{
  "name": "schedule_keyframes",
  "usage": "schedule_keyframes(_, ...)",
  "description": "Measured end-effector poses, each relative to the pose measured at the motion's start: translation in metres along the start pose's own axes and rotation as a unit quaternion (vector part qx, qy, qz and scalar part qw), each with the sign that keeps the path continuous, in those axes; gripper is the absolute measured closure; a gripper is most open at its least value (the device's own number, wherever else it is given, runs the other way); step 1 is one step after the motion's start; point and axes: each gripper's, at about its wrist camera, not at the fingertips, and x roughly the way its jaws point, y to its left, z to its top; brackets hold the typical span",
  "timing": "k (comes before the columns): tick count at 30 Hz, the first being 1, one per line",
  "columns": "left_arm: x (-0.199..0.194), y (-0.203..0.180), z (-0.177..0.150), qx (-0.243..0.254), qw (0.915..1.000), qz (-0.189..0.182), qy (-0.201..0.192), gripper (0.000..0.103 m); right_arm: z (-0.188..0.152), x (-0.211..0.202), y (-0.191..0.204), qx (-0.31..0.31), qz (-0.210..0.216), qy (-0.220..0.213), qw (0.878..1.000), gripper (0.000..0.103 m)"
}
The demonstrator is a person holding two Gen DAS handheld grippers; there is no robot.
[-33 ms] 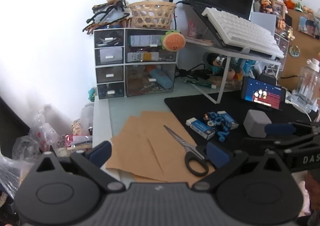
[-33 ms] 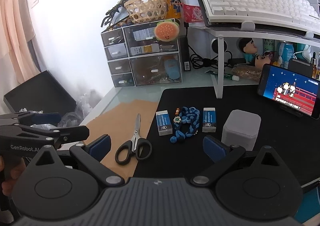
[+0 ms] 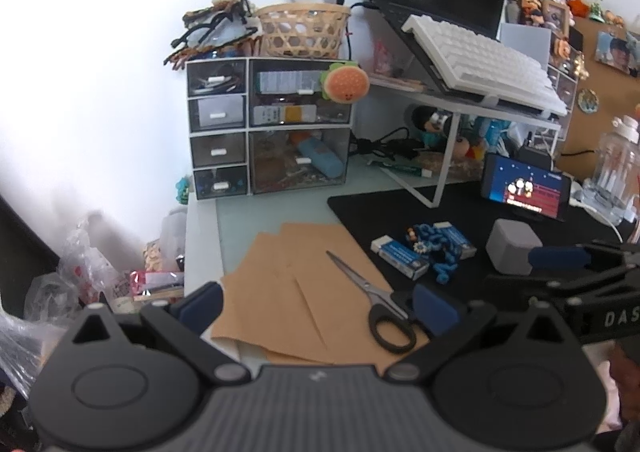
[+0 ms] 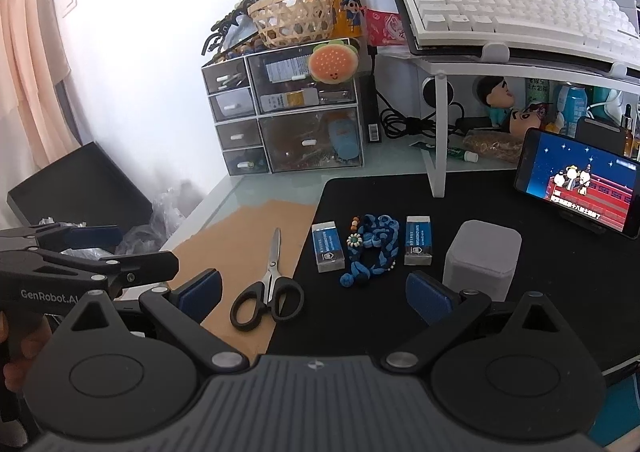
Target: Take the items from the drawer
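A small clear drawer cabinet (image 3: 268, 127) stands at the back of the desk, all drawers shut; it also shows in the right wrist view (image 4: 286, 111). On the desk lie scissors (image 3: 372, 302) (image 4: 269, 286), two blue erasers (image 4: 328, 247) (image 4: 418, 240), a blue braided cord (image 4: 374, 246) and a grey cube (image 4: 482, 258). My left gripper (image 3: 318, 306) is open and empty above the brown paper (image 3: 288, 284). My right gripper (image 4: 314, 292) is open and empty, near the scissors and cord. Each gripper shows at the edge of the other's view.
A white stand with a keyboard (image 4: 512, 11) and laptop fills the back right. A phone (image 4: 580, 183) leans on the black mat (image 4: 520, 292). A woven basket (image 3: 300, 29) sits on the cabinet. Bags and clutter lie off the desk's left edge (image 3: 80, 284).
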Motion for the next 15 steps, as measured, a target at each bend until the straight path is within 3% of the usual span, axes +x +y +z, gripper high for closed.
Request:
schedule_keyframes(8, 0.0009, -0.0064, 0.0018, 0.029, 0.9995, 0.008, 0.006, 0.0, 0.0006, 0.0001, -0.0024, 0.011, 0.001, -0.007, 1.0, 0.002)
schedule_keyframes(15, 0.0035, -0.0101, -0.0028, 0.02, 0.9998, 0.008, 0.002, 0.0, -0.0028, -0.0044, -0.0101, 0.02, 0.01, -0.02, 1.0, 0.002)
